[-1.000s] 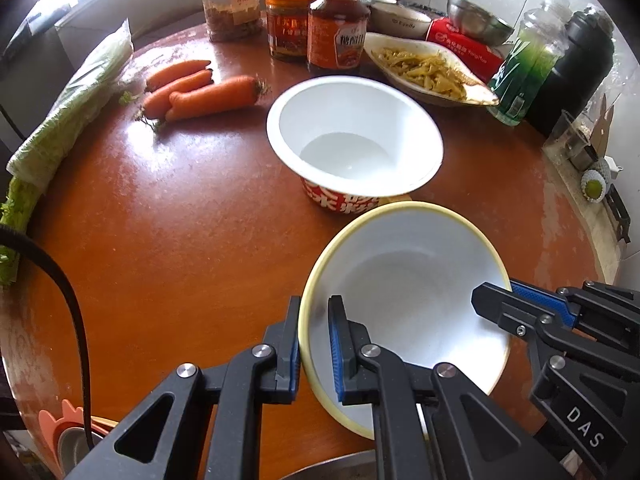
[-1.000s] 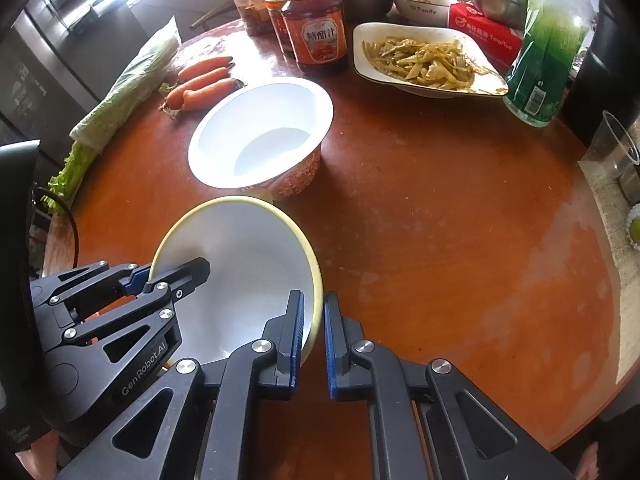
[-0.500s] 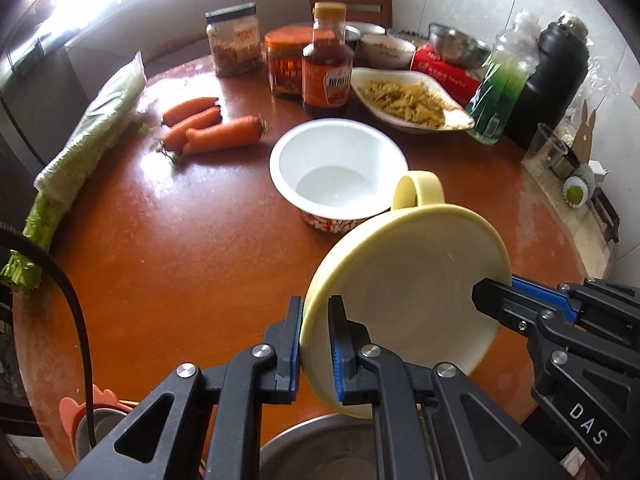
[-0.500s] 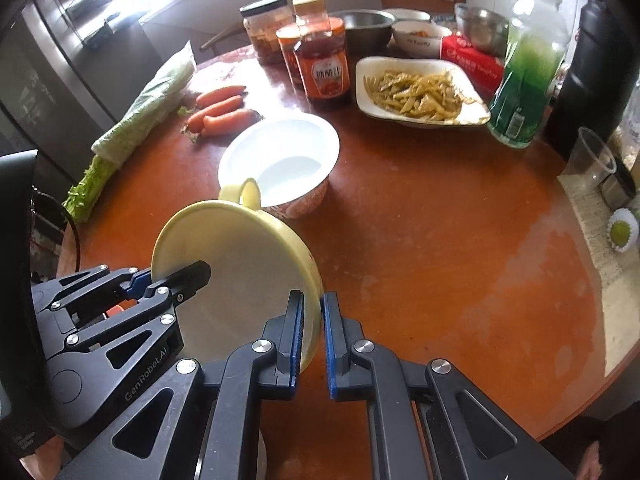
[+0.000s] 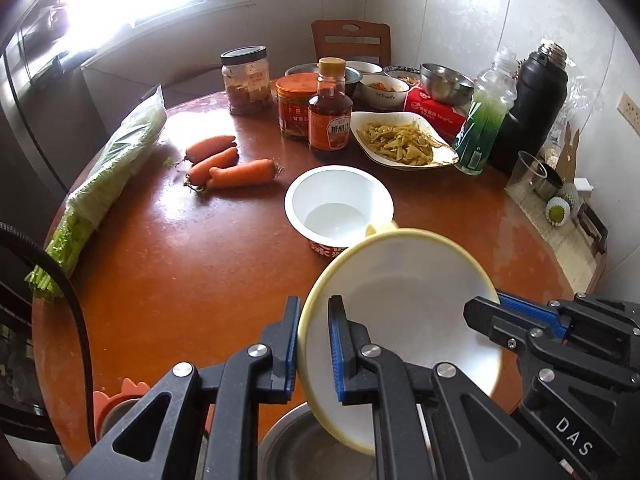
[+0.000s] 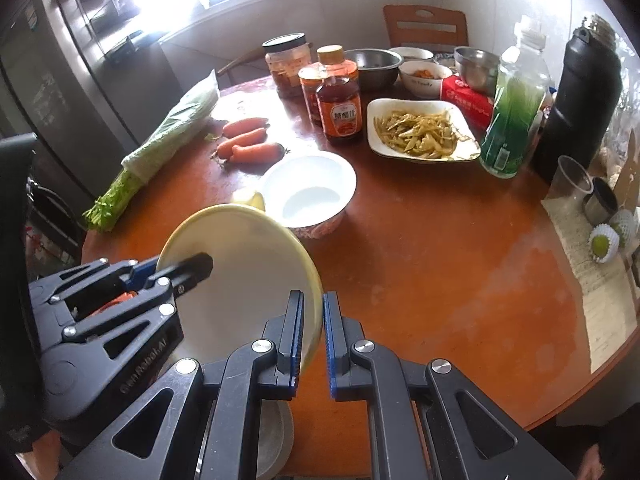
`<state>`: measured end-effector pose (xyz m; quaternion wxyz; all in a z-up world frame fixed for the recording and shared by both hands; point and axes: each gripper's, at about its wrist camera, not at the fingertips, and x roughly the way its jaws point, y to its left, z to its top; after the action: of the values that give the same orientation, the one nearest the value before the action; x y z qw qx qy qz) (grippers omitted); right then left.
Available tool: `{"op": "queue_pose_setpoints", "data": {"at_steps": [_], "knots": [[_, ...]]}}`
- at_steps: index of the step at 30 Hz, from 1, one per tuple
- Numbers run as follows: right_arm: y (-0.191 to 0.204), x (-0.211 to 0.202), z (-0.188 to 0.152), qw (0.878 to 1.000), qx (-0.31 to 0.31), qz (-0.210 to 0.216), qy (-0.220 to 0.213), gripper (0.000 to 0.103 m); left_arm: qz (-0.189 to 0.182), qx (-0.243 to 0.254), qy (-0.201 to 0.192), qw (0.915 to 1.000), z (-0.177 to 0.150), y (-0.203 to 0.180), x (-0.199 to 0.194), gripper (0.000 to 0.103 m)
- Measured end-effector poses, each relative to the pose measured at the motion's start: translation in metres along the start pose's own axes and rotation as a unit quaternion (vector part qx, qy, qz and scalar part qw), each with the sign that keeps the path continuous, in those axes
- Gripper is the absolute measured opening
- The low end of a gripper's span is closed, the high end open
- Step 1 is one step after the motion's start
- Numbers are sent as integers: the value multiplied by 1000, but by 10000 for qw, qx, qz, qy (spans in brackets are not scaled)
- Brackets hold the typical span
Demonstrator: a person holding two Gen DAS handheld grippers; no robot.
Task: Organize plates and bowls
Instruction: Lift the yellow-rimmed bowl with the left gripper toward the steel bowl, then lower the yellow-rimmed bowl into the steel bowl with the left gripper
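Left wrist: both jaws clamp the yellow bowl's (image 5: 400, 300) rim, above bare table (image 5: 180, 280).

The left wrist view is looking steeply down along its fingers from the near edge of the round table (image 5: 168, 280); the right wrist view is facing likewise from just beside it; both are sharing the yellow-rimmed bowl (image 5: 416, 312) close up and the white bowl (image 6: 310, 196) beyond.

The round table (image 5: 168, 280) looks like shiny, smooth brown wood. Held above it, the yellow bowl (image 5: 412, 304) looks like smooth plastic, white inside. Behind the bowl, the metal bowl (image 5: 446, 83) shines and the flask (image 5: 532, 104) is dull black.
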<state>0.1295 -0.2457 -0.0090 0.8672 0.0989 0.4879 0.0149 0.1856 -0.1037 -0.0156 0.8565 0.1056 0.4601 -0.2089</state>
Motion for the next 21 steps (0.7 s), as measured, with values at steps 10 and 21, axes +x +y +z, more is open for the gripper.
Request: {"op": "queue_pose_setpoints", "data": {"at_steps": [10, 21], "knots": [[20, -8, -39, 9989, -363, 195, 222, 10, 81, 65, 77, 9999, -45, 6, -20, 13], [43, -1, -82, 9967, -601, 224, 504, 10, 71, -150, 116, 9998, -90, 19, -21, 15]]}}
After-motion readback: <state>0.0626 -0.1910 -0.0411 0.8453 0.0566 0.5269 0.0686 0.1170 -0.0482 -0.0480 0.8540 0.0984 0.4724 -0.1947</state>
